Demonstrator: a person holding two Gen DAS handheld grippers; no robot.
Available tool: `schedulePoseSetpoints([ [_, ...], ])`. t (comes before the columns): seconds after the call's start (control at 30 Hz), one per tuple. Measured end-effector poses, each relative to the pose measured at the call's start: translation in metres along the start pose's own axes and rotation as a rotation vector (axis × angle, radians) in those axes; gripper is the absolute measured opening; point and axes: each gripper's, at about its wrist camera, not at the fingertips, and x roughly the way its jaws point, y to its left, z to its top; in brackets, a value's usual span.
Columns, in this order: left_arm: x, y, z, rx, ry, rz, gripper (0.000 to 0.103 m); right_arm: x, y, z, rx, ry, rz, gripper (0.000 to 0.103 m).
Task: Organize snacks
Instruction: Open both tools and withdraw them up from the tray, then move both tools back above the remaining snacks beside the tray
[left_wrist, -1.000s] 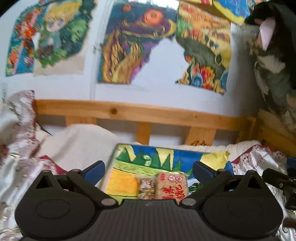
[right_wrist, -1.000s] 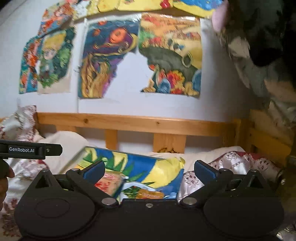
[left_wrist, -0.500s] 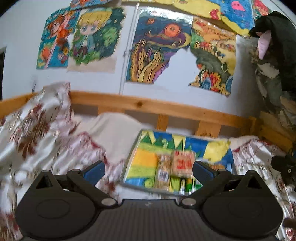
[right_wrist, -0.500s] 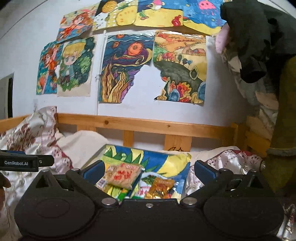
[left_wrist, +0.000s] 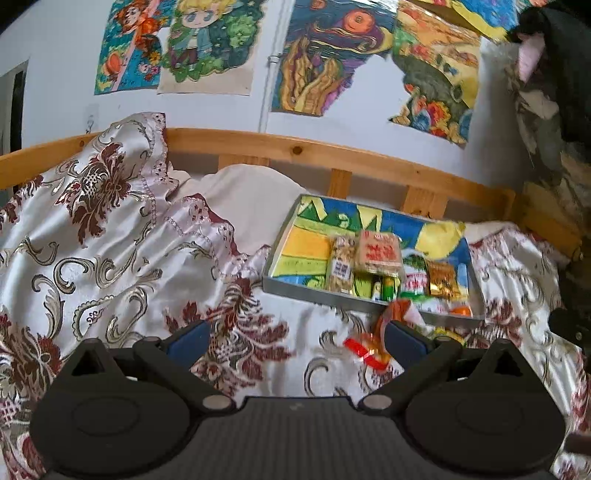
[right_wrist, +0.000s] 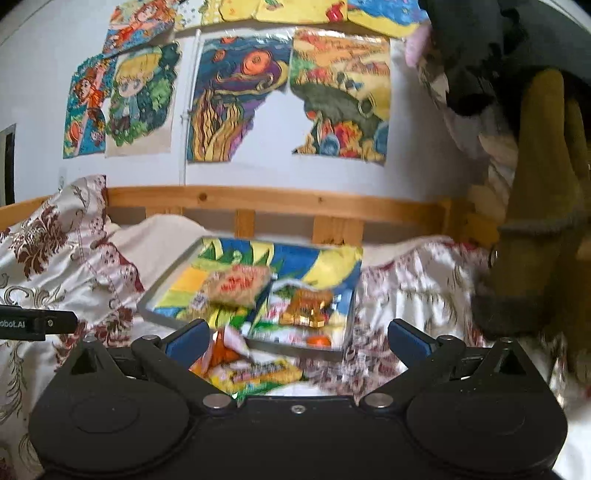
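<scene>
A grey-rimmed tray with a bright painted floor lies on the bed and holds several snack packets, among them a red-printed cracker pack, a nut bar and a gold packet. Loose orange and red packets lie on the cover in front of it. My left gripper is open and empty, short of the tray. My right gripper is open and empty above a yellow packet and an orange packet; the tray lies just beyond.
A floral satin bed cover is bunched up at the left. A wooden bed rail runs behind the tray below a wall of paintings. Dark clothing hangs at the right. The left gripper's body shows at the right wrist view's left edge.
Both cameras have risen and pulled back, so the whole tray and the loose packets in front of it have come into view. Both grippers have stayed open.
</scene>
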Motion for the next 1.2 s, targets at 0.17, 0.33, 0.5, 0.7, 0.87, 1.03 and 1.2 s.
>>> schedulePoseSetpoints([
  [0.17,0.005,-0.010,-0.014,0.084,0.064,0.002,0.103,0.002,0.001,-0.020,0.030,0.068,0.007,0.102],
  [0.33,0.013,-0.015,-0.025,0.116,0.098,-0.007,0.103,0.009,0.000,-0.034,0.031,0.124,0.000,0.102],
  [0.5,0.024,-0.014,-0.033,0.124,0.133,-0.011,0.103,0.017,-0.001,-0.039,0.028,0.152,-0.004,0.102],
  [0.7,0.036,-0.007,-0.036,0.087,0.176,-0.010,0.103,0.029,0.002,-0.040,0.013,0.173,-0.002,0.102],
  [0.87,0.041,-0.004,-0.037,0.080,0.180,-0.014,0.103,0.035,0.004,-0.040,0.008,0.185,-0.005,0.102],
  [1.03,0.042,-0.003,-0.036,0.082,0.170,-0.017,0.103,0.039,0.006,-0.040,0.004,0.192,-0.008,0.102],
  [1.2,0.047,0.001,-0.035,0.057,0.178,-0.021,0.103,0.044,0.010,-0.041,0.001,0.198,-0.010,0.102],
])
